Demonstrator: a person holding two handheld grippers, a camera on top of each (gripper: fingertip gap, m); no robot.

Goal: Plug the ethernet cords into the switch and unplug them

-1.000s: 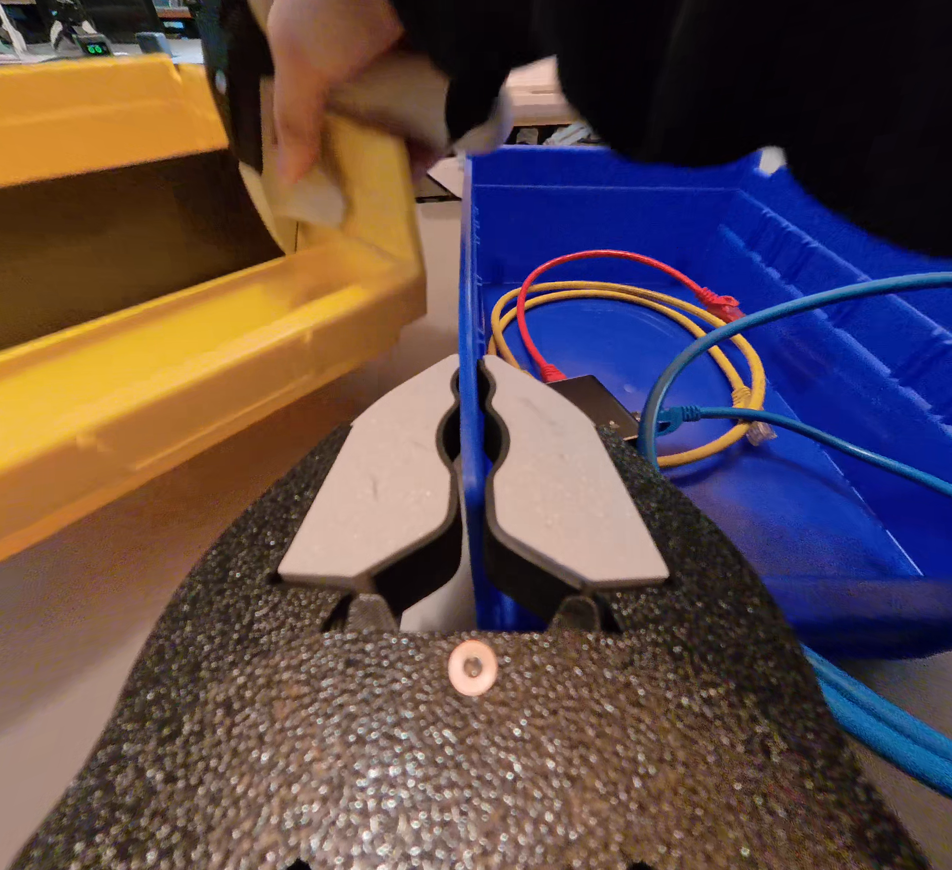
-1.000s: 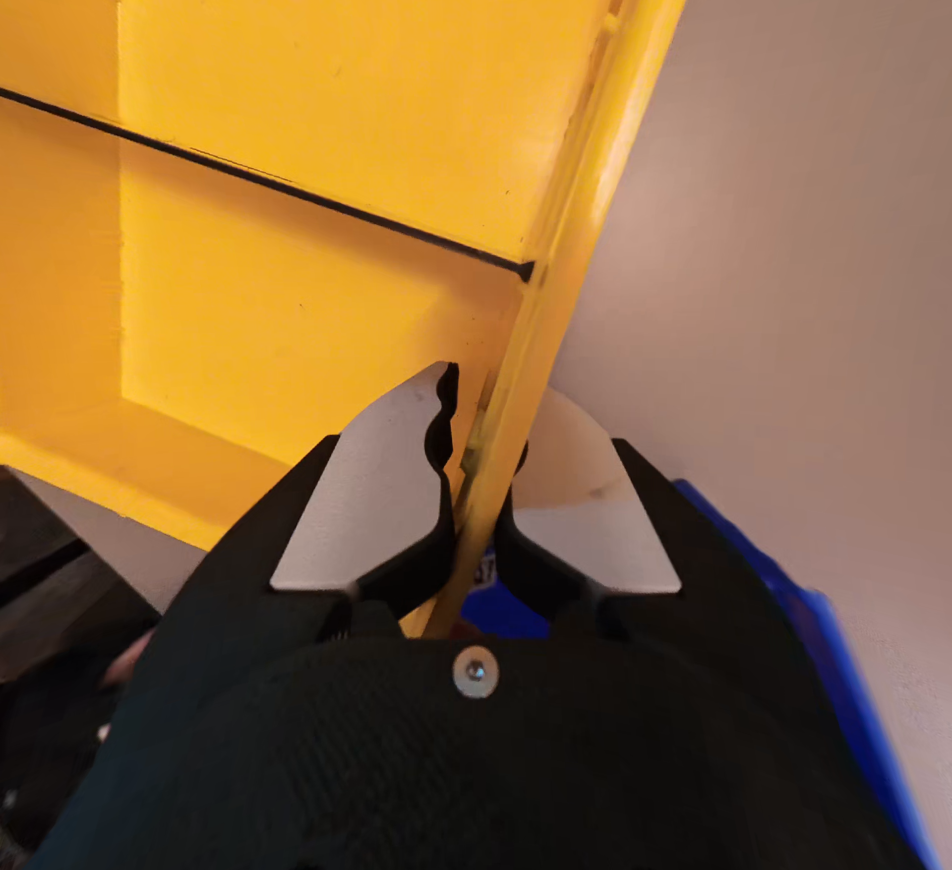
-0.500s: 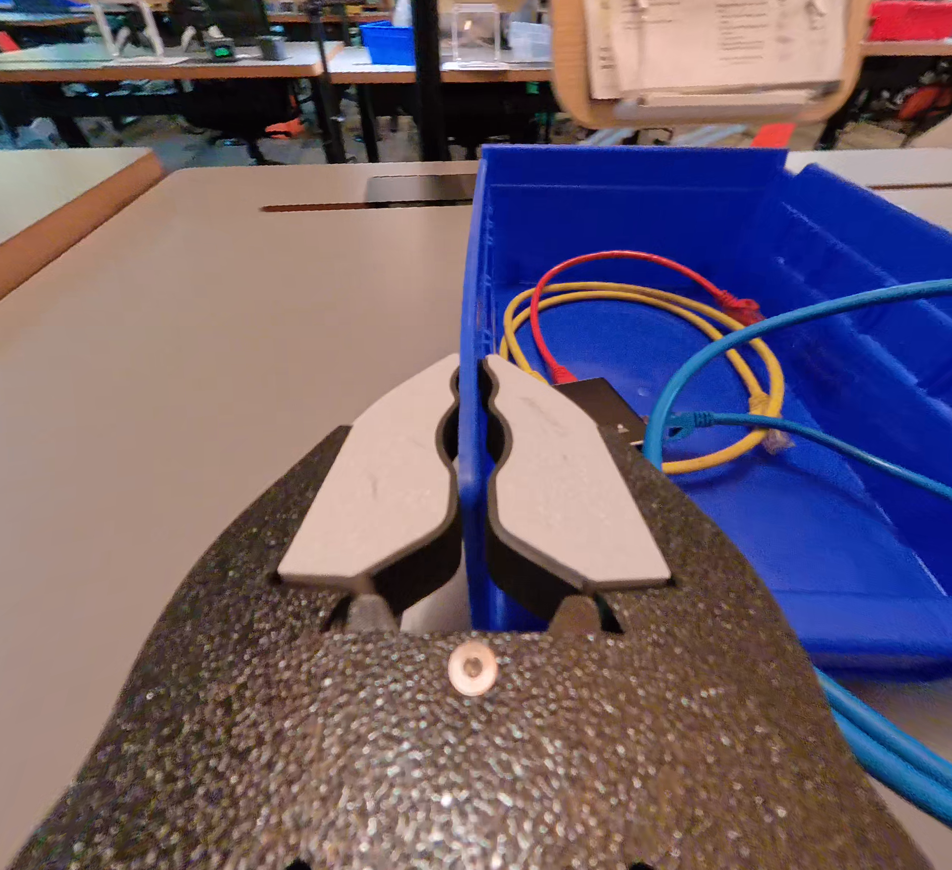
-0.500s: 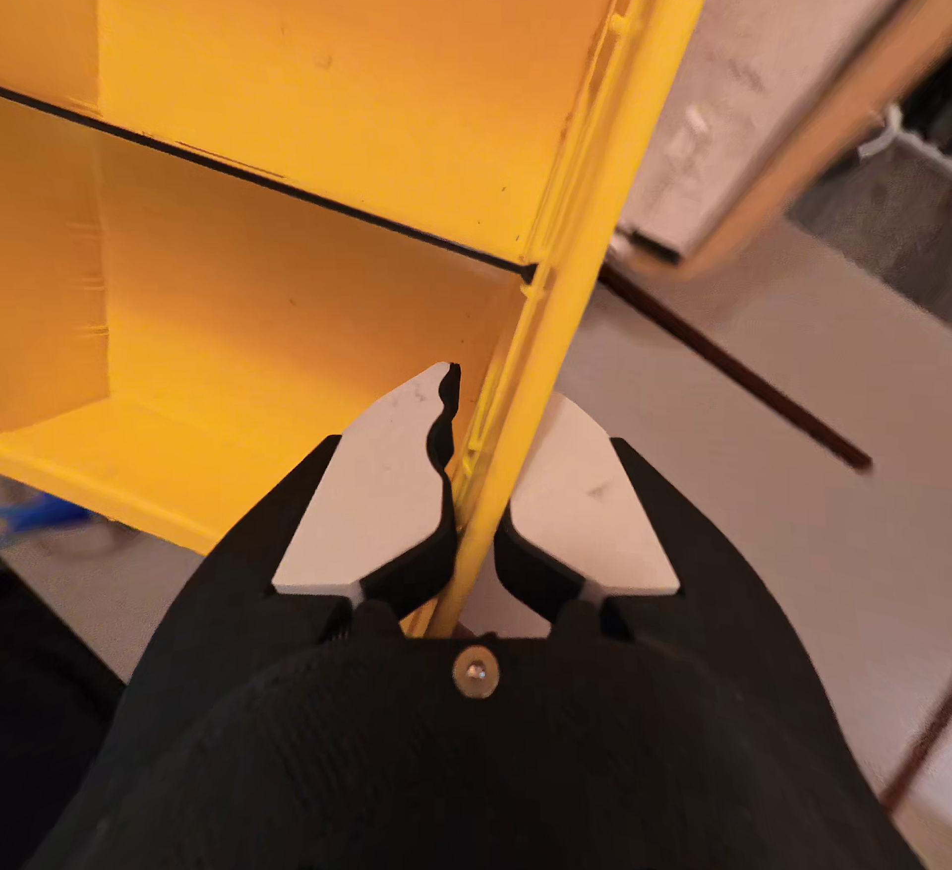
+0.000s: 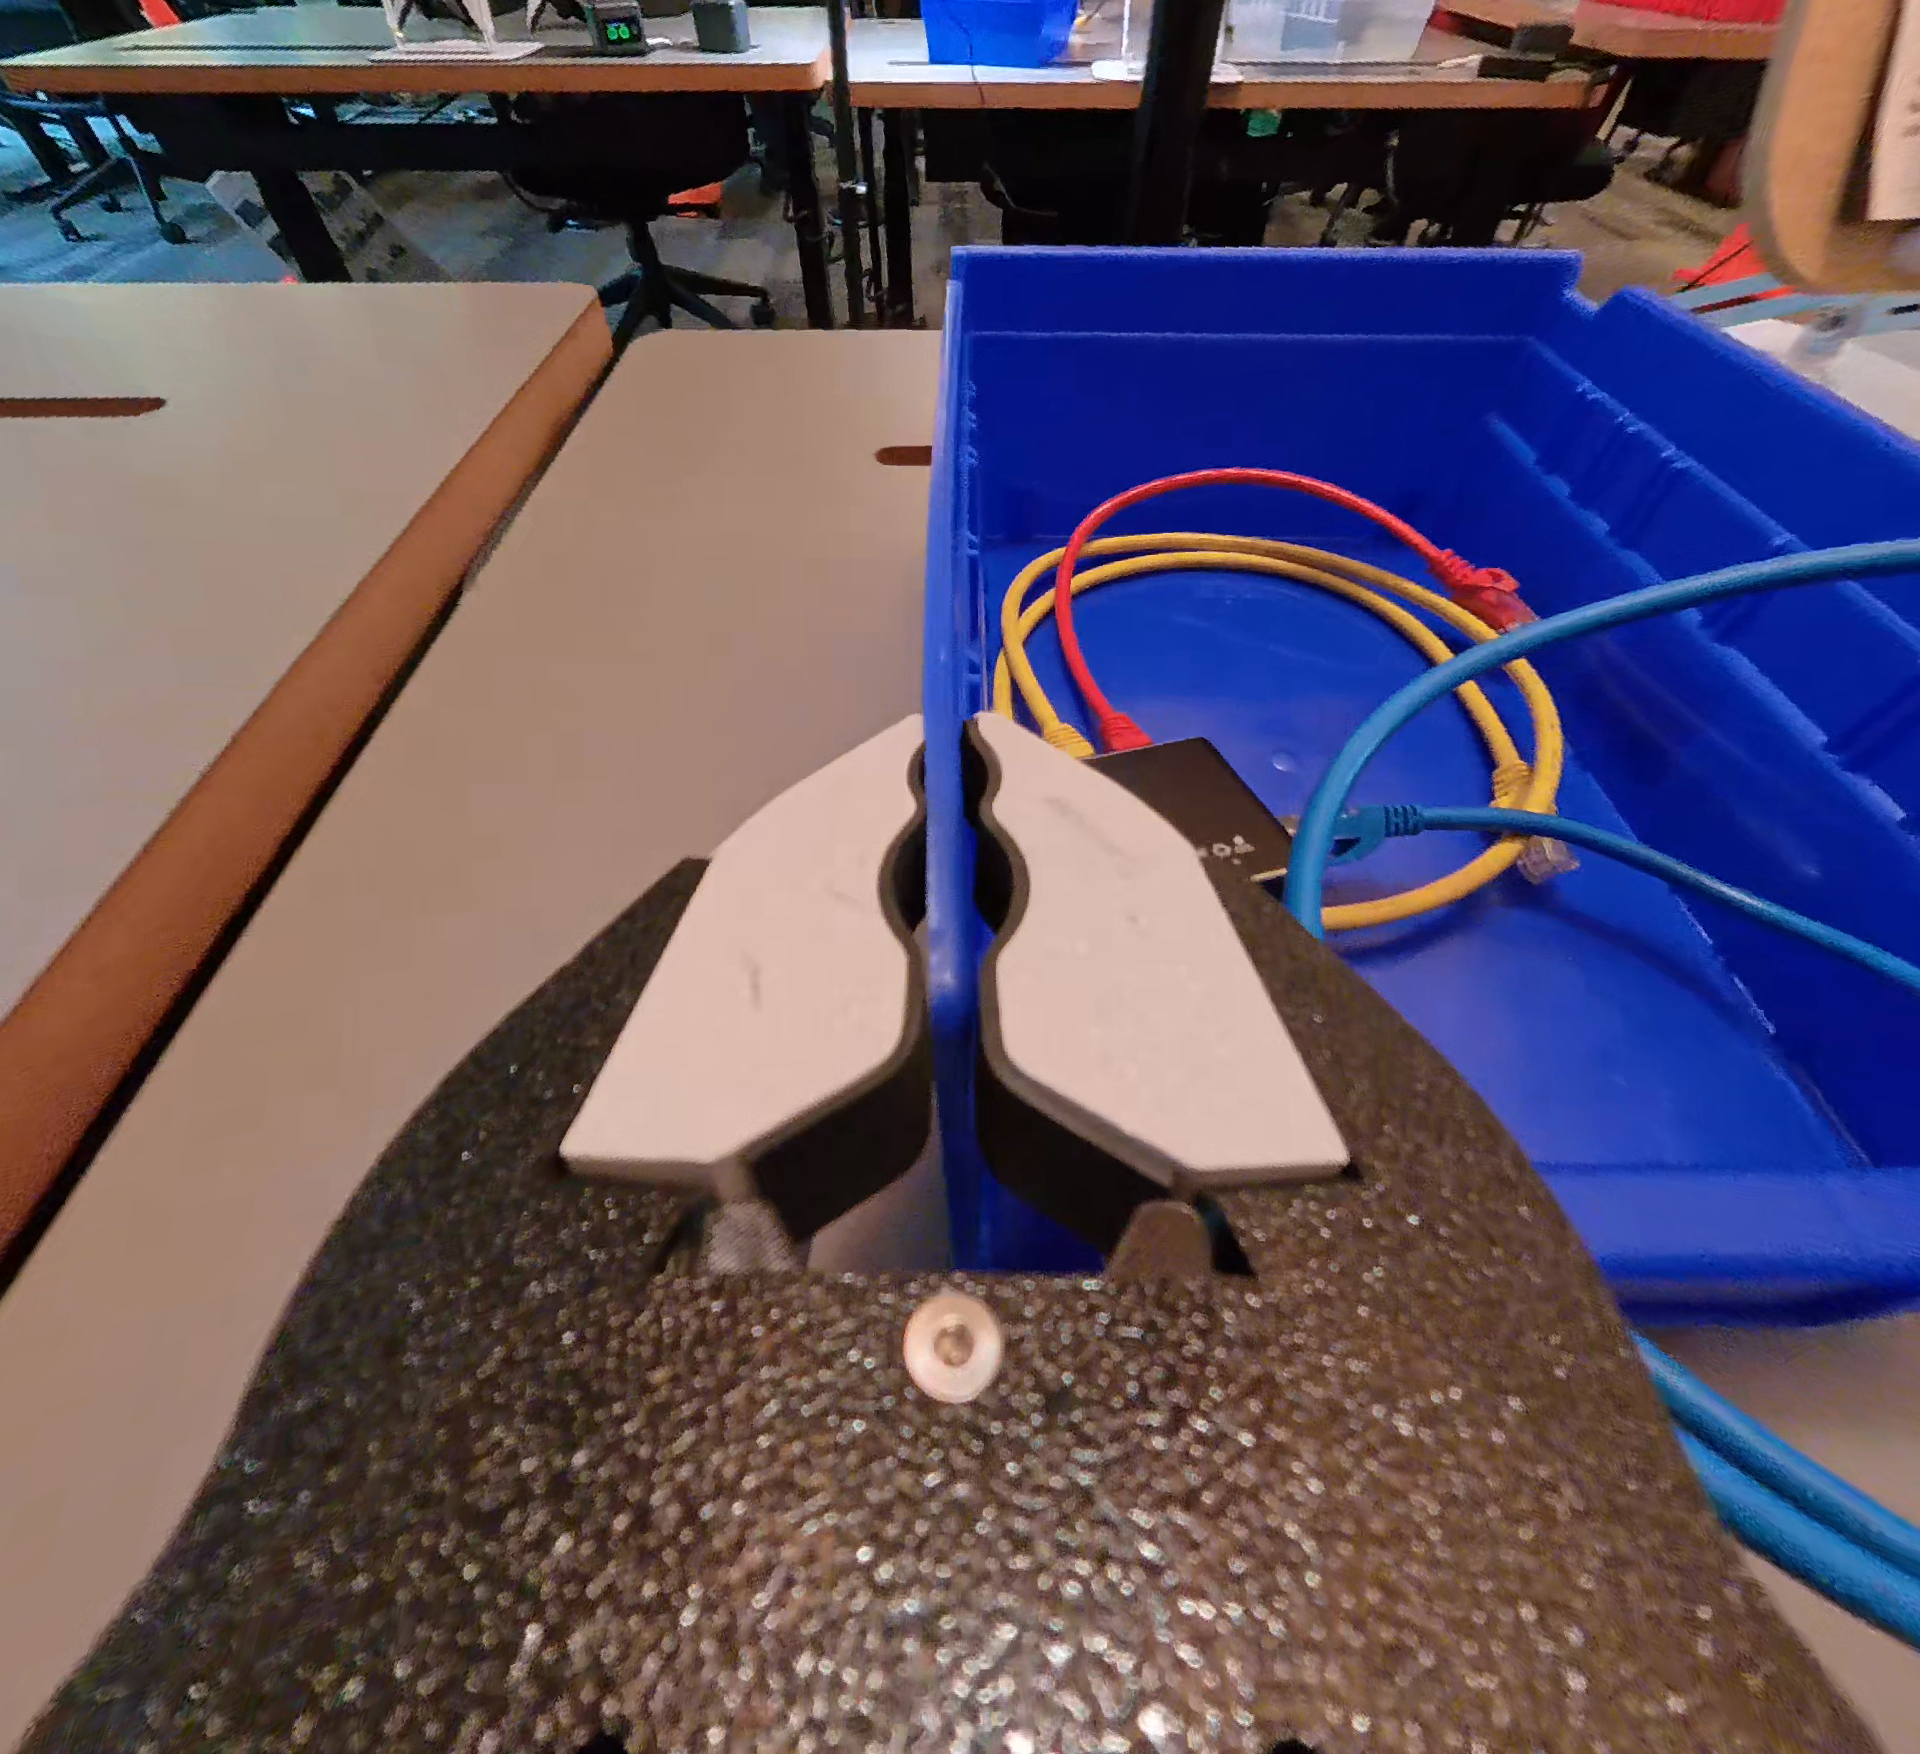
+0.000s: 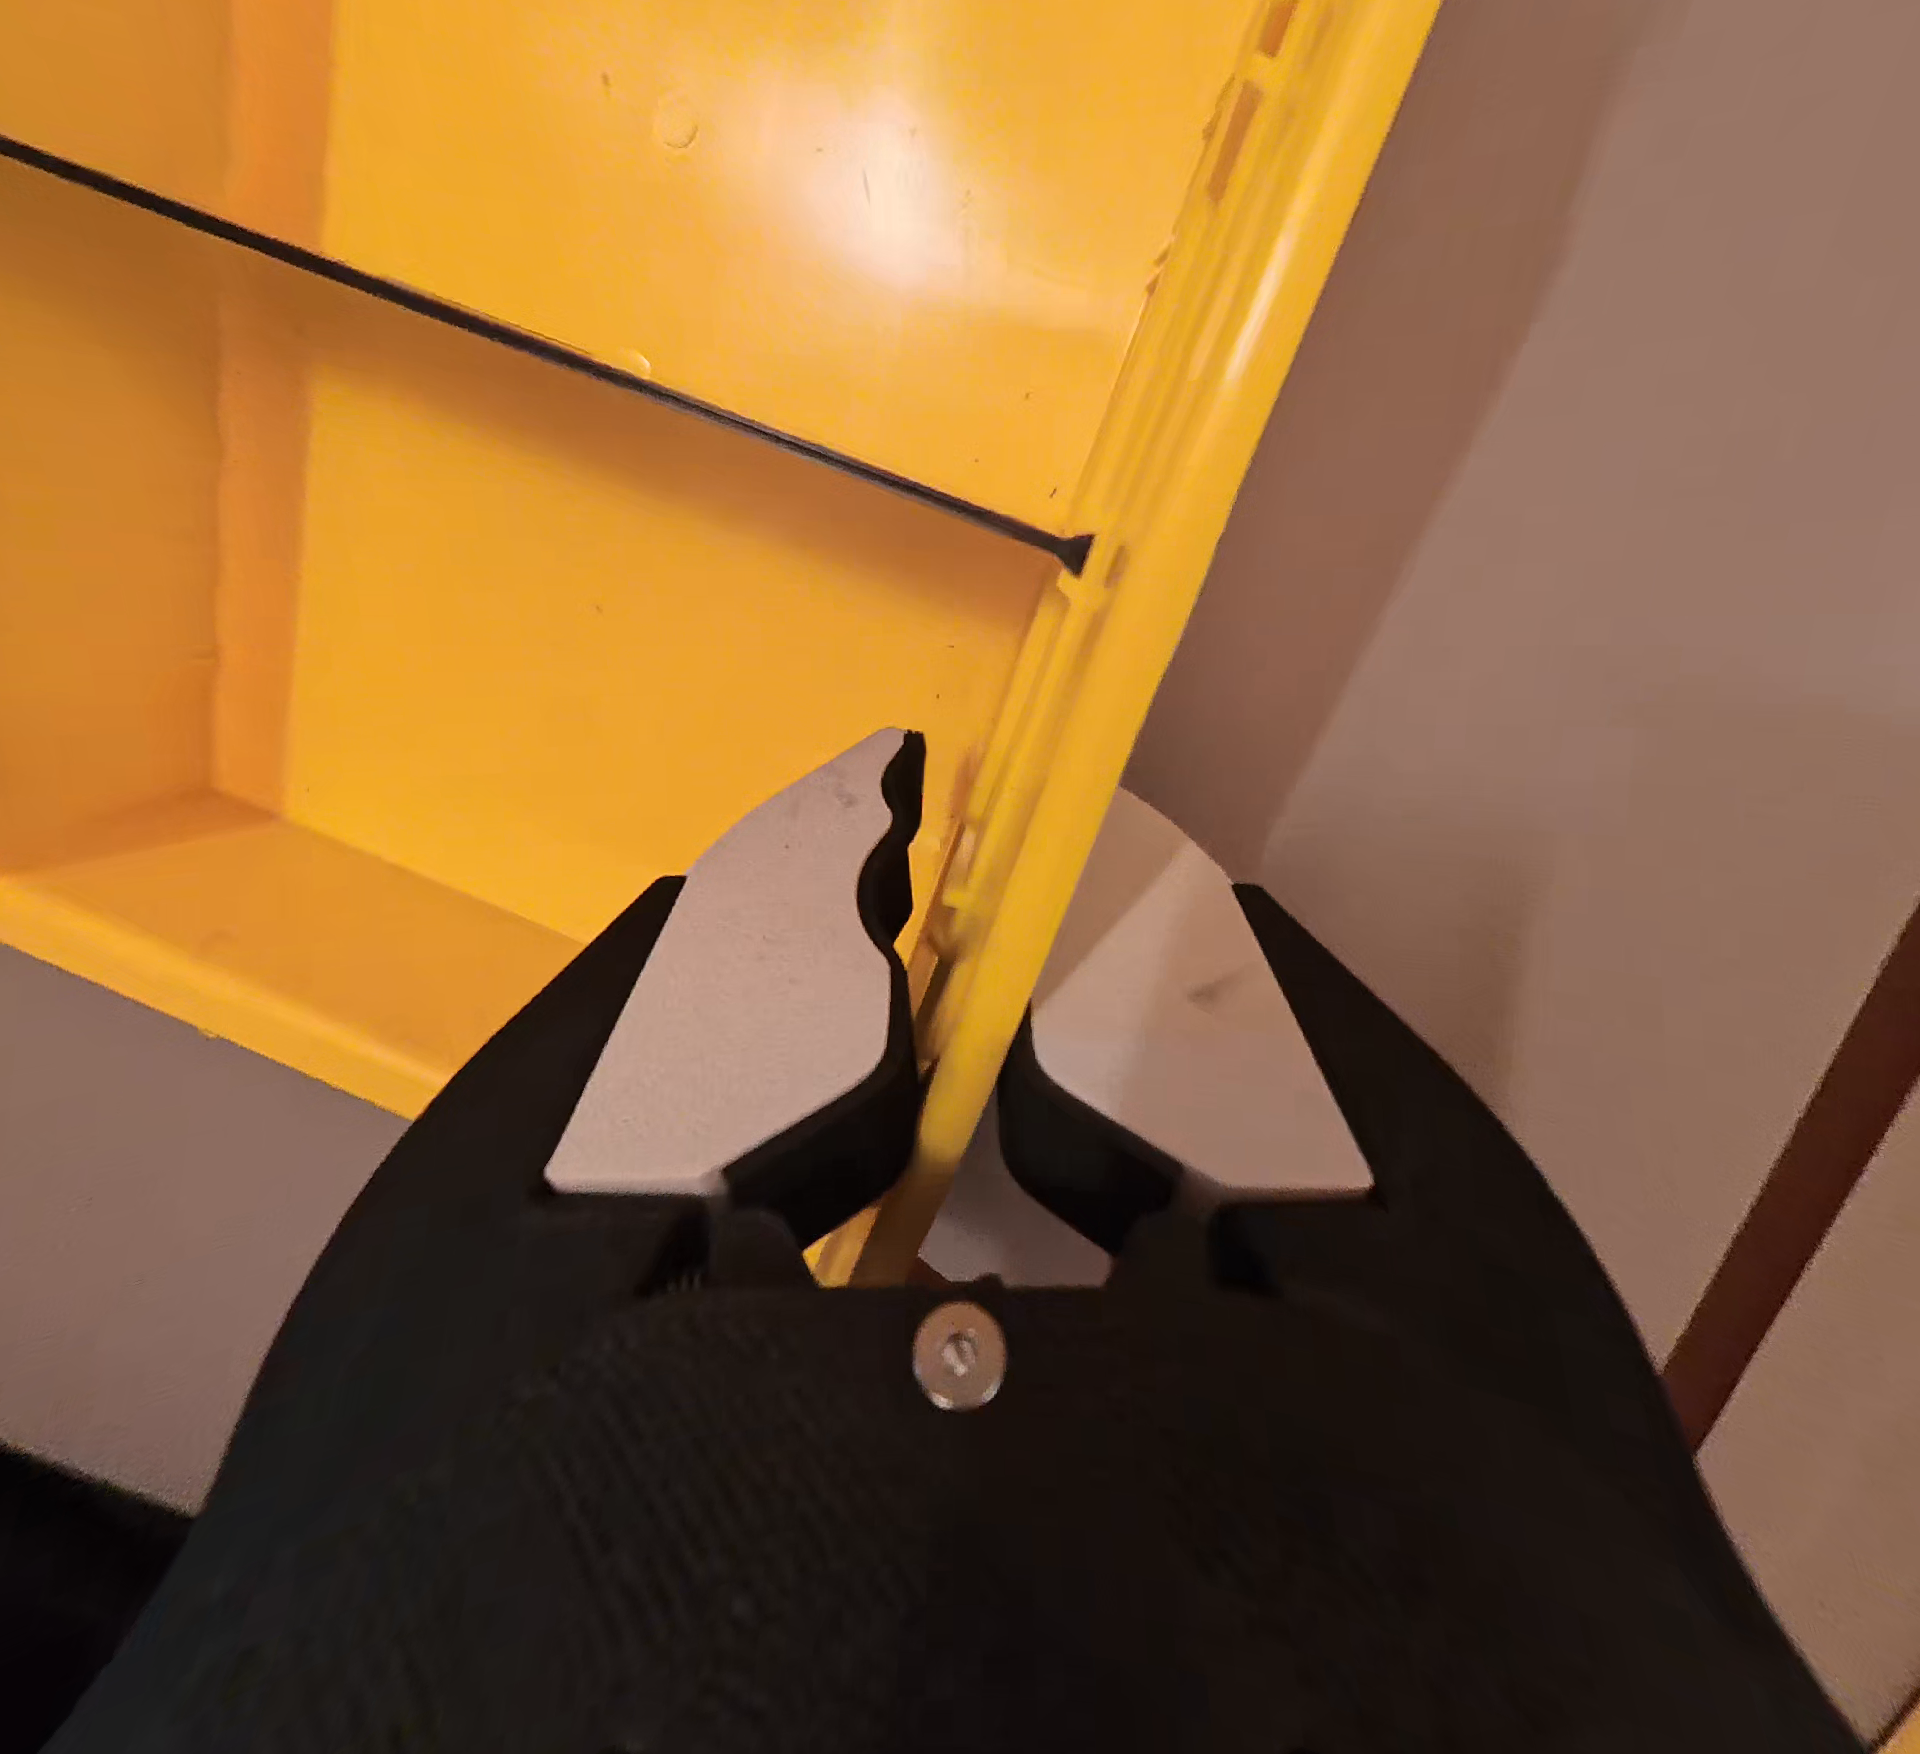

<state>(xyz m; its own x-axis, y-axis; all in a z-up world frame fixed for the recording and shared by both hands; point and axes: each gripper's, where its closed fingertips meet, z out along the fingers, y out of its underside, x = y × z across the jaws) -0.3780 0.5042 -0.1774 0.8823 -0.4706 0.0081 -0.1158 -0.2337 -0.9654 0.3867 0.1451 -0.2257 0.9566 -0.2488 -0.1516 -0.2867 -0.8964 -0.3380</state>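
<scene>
Since 1.0 s ago the yellow bin (image 6: 665, 270) and the person's hand are gone from the left wrist view, leaving bare bench (image 5: 582, 665) left of the fingers.

Left gripper (image 5: 945, 748) pinches the left wall of the blue bin (image 5: 1247, 291) between its 2 fingers, 1 inside and 1 outside. Just right of the inner finger lies the black switch (image 5: 1195, 795), with a red cord (image 5: 1195, 489) and a yellow cord (image 5: 1455, 644) plugged in at its far end; a blue cord (image 5: 1558, 639) loops over the bin floor beyond. Right gripper (image 6: 961, 821) clamps the yellow bin's side wall, its right finger partly hidden behind the rim, with a black divider (image 6: 520, 343) ahead.
</scene>
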